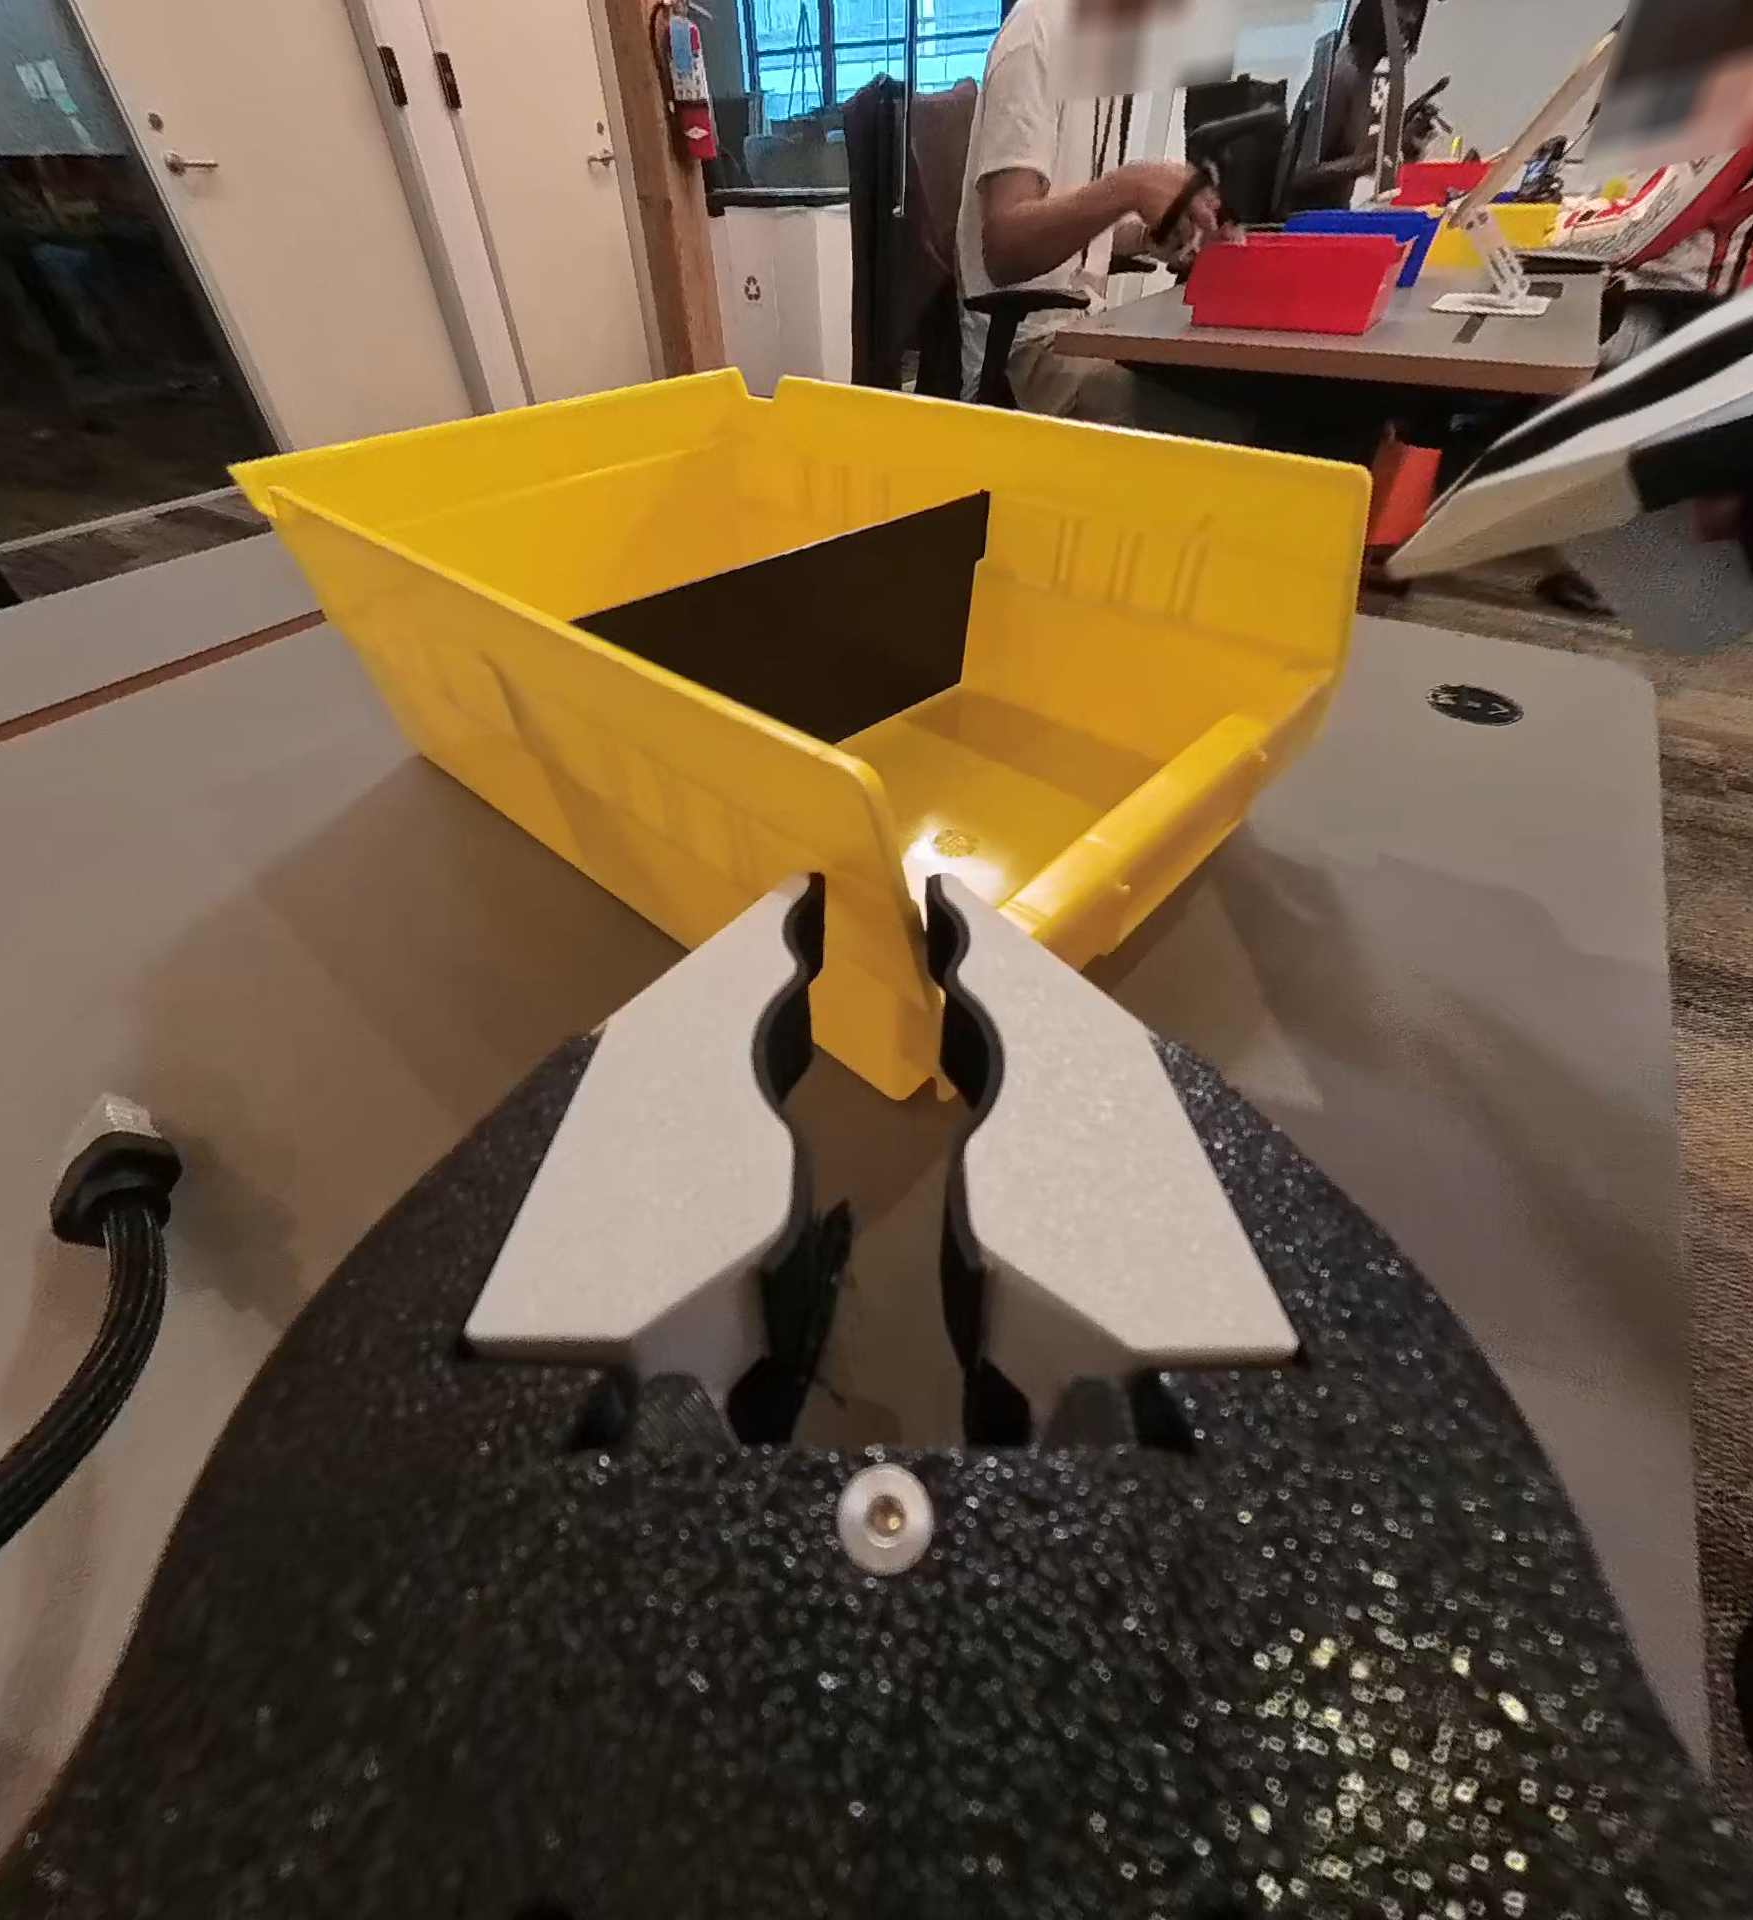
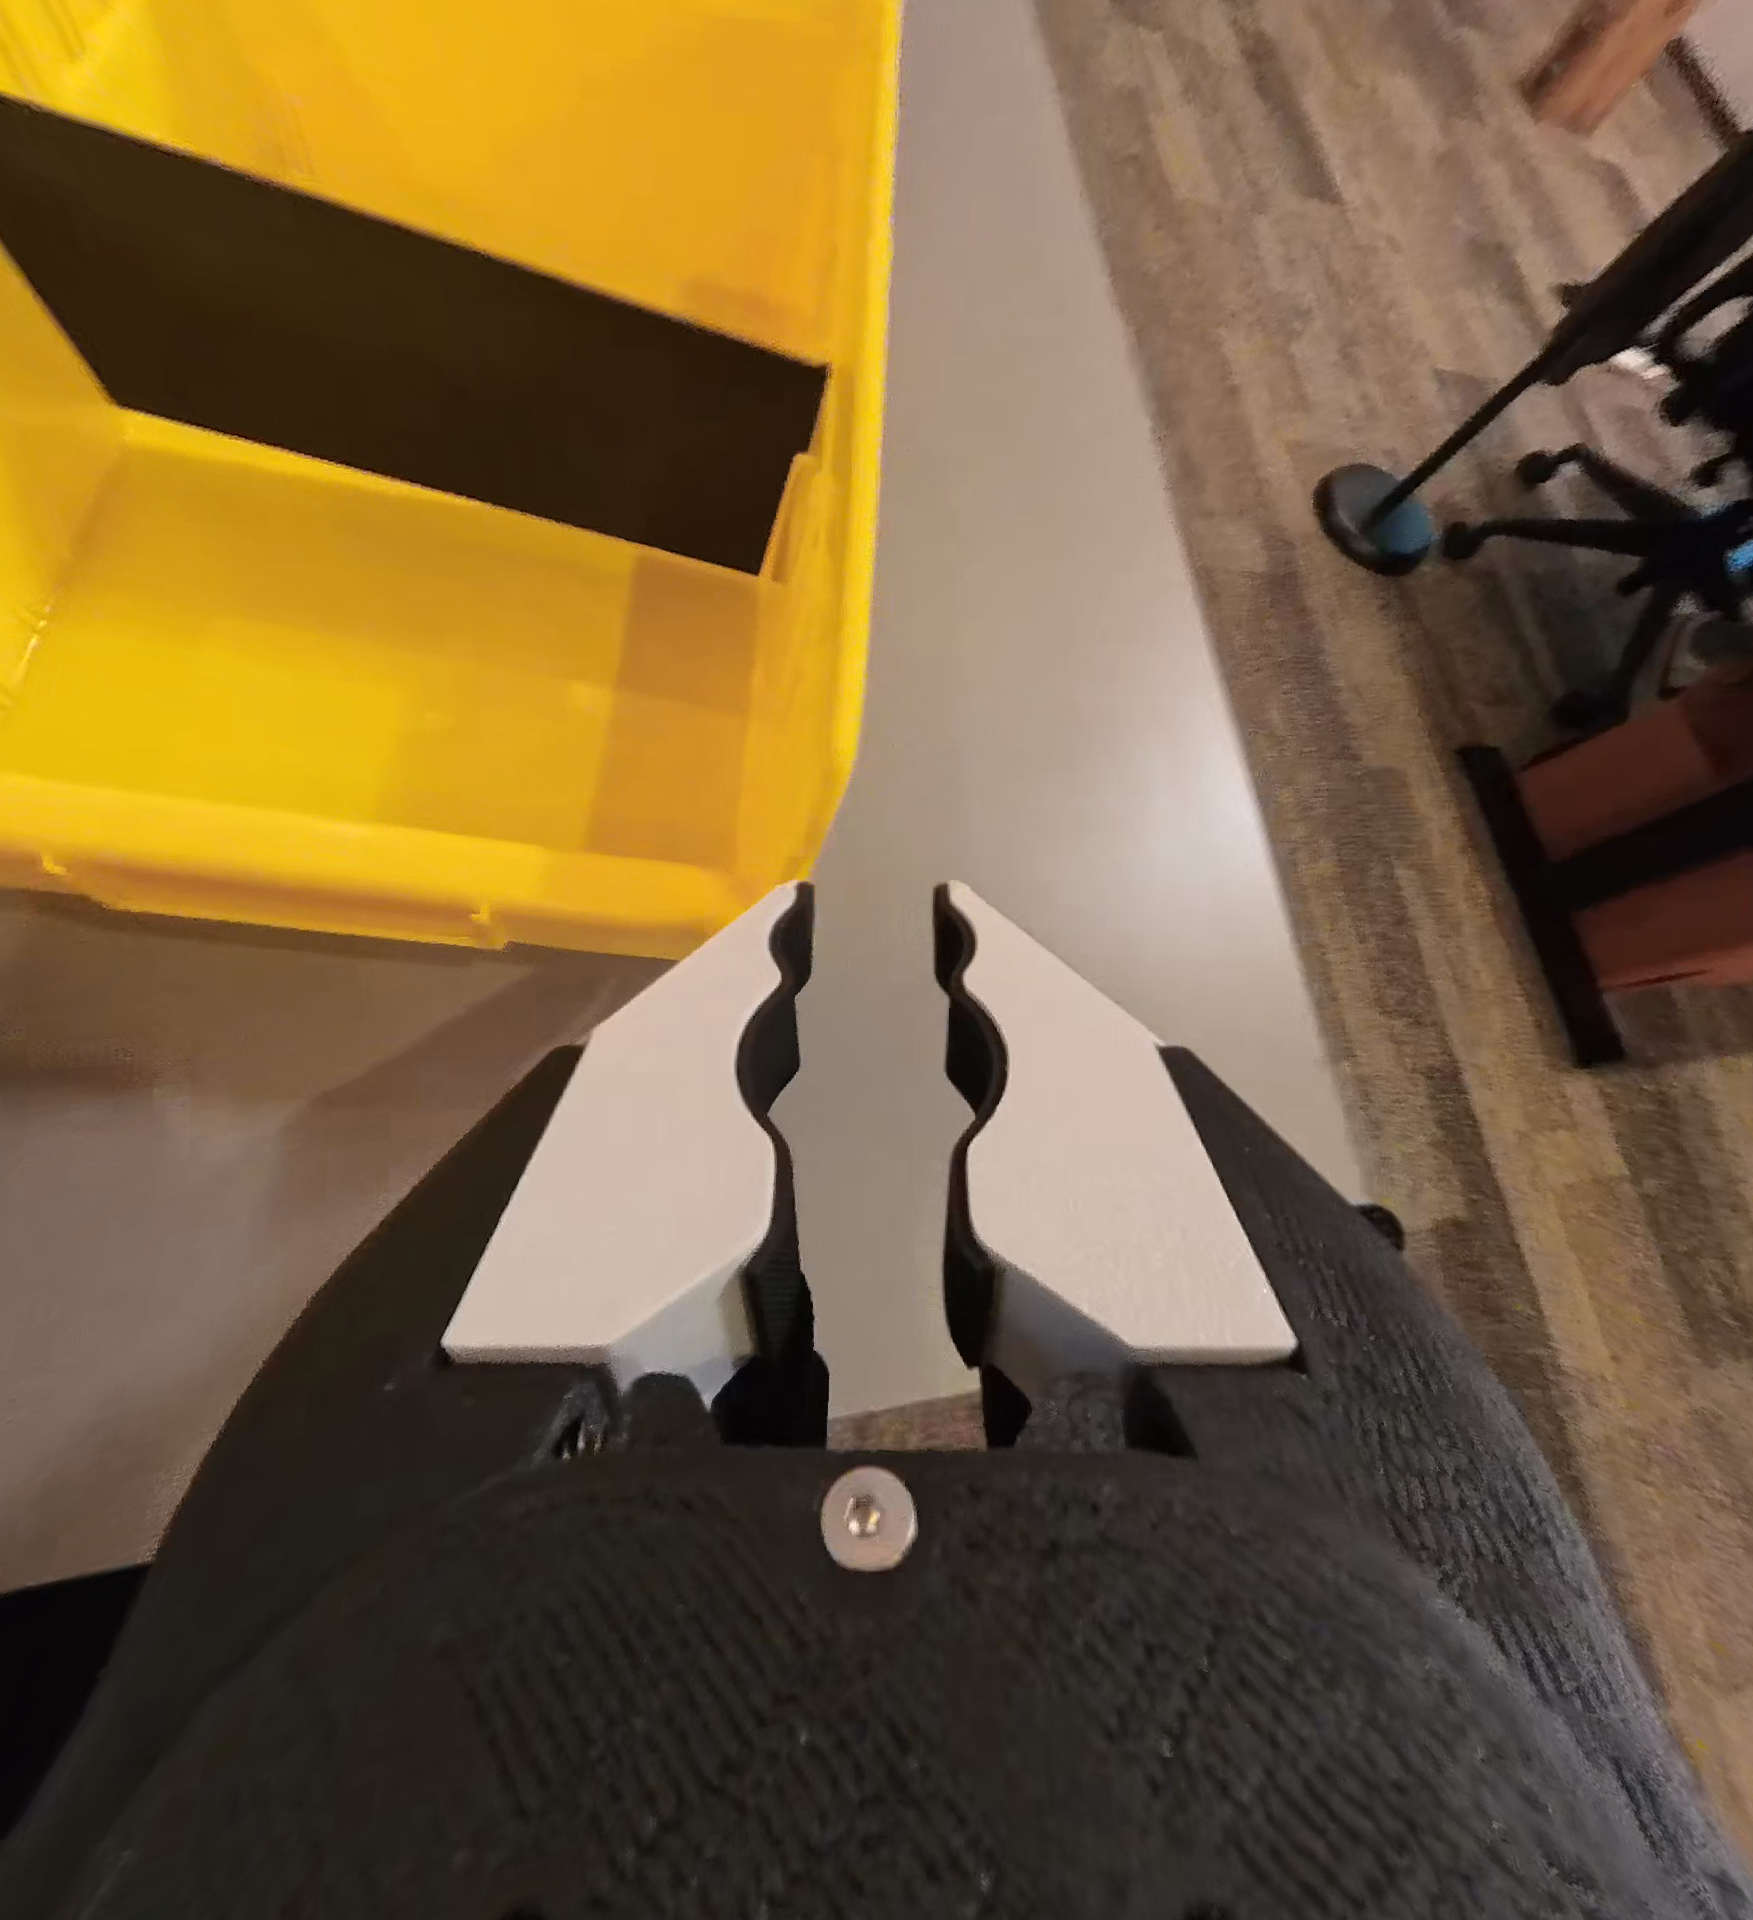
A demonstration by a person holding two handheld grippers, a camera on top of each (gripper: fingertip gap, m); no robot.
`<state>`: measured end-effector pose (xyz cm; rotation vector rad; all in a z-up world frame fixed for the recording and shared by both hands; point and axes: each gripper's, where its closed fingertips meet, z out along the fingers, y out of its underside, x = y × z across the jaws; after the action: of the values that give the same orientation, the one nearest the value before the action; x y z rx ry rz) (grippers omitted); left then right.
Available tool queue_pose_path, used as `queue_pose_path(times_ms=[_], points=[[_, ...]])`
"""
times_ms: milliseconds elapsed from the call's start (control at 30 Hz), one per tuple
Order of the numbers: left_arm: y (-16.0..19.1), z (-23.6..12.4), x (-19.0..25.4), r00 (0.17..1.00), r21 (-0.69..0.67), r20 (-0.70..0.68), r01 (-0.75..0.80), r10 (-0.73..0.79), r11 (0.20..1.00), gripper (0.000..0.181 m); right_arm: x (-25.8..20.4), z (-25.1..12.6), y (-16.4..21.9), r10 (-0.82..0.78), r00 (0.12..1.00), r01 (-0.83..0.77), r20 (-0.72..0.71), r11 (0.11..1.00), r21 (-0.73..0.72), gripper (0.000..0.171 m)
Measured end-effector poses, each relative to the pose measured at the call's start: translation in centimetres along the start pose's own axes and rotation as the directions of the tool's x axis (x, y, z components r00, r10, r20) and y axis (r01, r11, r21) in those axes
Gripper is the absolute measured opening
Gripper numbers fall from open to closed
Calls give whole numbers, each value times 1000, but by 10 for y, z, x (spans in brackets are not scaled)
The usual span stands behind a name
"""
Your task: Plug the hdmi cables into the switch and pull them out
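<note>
A black braided HDMI cable [image 1: 113,1247] with a silver plug lies on the grey table [image 1: 228,987] at the left of the left wrist view. No switch is in view. My left gripper [image 1: 872,904] is open and empty, and the near corner of a yellow bin [image 1: 643,748] shows between its fingertips. My right gripper [image 2: 872,904] is open and empty. It is above the bare strip of table [image 2: 1007,623] just right of the same bin [image 2: 332,675]. The bin has a black divider [image 1: 810,613] and looks empty where I can see into it.
The table's right edge [image 2: 1215,644] drops to carpeted floor close to my right gripper. A tripod stand [image 2: 1381,520] and a brown box [image 2: 1682,852] are on the floor. A round grommet [image 1: 1474,704] sits in the table. A person works at a far table with a red bin [image 1: 1287,281].
</note>
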<state>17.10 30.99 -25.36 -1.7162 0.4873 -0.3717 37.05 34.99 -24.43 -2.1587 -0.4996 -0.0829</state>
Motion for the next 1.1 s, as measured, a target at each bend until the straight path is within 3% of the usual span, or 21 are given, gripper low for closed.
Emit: queue_pose_path(times_ms=[133, 300, 400, 500, 567, 667, 767, 867, 933, 1033, 1100], points=[[-8, -6, 0, 1000, 60, -9, 11, -11, 998, 15, 11, -27, -12, -17, 999, 20, -48, 998, 57, 24], [-22, -27, 7, 998, 151, -45, -36, 43, 988, 46, 4, -53, -32, -36, 999, 41, -30, 987, 154, 24], [-40, -63, 6, 998, 245, -14, -58, 64, 968, 60, -8, -59, -41, -62, 998, 59, 5, 979, 193, 24], [-58, -118, -17, 984, 307, 119, -162, 131, 938, 47, -19, -59, -46, -96, 995, 87, 32, 974, 207, 25], [-67, -159, -53, 945, 282, 286, -243, 161, 928, 41, -25, -58, -48, -114, 992, 102, 45, 972, 210, 26], [-69, -235, -133, 784, 155, 602, -296, 147, 942, 42, -33, -60, -53, -126, 990, 108, 65, 969, 224, 26], [-51, -315, -213, 569, 0, 814, -195, 113, 981, 51, -42, -65, -59, -146, 986, 122, 80, 960, 253, 26], [-12, -358, -266, 461, -223, 863, -23, 209, 975, 57, -47, -70, -63, -154, 983, 122, 97, 954, 275, 27], [18, -372, -288, 449, -311, 864, 121, 228, 942, 65, -50, -72, -64, -149, 982, 111, 115, 953, 284, 27], [55, -375, -308, 496, -328, 856, 305, 145, 894, 64, -50, -76, -66, -146, 982, 105, 121, 949, 299, 27], [75, -373, -316, 527, -321, 847, 403, 70, 857, 51, -49, -79, -67, -146, 981, 101, 126, 946, 309, 27]])
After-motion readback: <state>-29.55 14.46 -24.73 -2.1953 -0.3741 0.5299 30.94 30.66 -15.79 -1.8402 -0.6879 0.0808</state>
